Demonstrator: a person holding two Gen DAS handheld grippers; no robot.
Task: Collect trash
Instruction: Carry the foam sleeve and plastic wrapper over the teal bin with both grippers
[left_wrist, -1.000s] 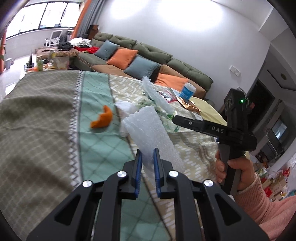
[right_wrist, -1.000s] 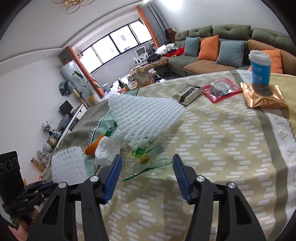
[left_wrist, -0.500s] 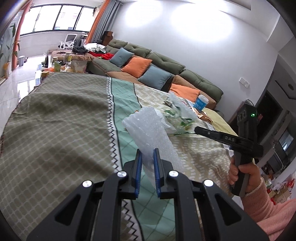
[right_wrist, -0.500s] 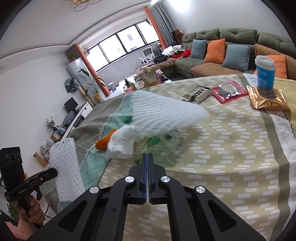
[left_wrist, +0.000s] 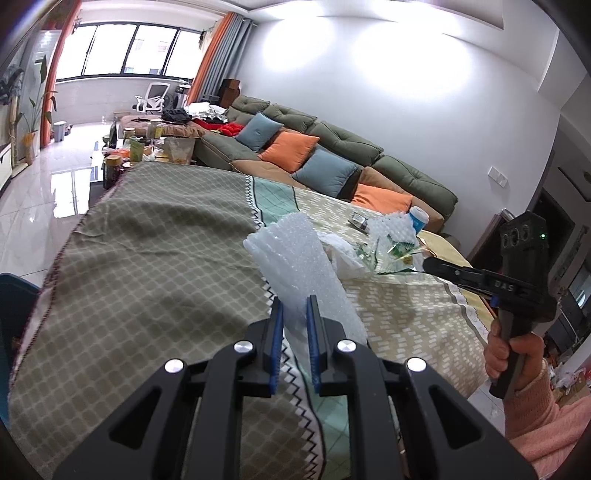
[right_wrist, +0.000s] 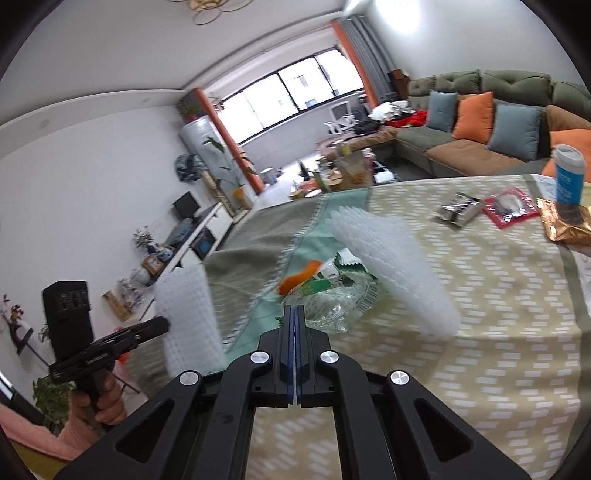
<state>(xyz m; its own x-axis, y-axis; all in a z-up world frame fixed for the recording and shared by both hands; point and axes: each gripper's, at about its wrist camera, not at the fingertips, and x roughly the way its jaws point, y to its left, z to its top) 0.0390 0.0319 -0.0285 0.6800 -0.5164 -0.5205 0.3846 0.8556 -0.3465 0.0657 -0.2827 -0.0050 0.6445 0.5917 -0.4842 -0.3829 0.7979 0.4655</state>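
My right gripper (right_wrist: 294, 314), open a second ago, now pinches the clear wrapper (right_wrist: 332, 302), while my left gripper (left_wrist: 294, 314) still clamps foam netting (left_wrist: 295, 258); both pieces secured for disposal.

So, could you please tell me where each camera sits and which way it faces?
Left wrist: on the left gripper, looking across the table toward the sofa; jaws shut on a foam net sleeve; right gripper and hand visible.
Right wrist: on the right gripper, facing the window; jaws shut on a clear plastic wrapper.
Shared: both sleeves, blue cup.
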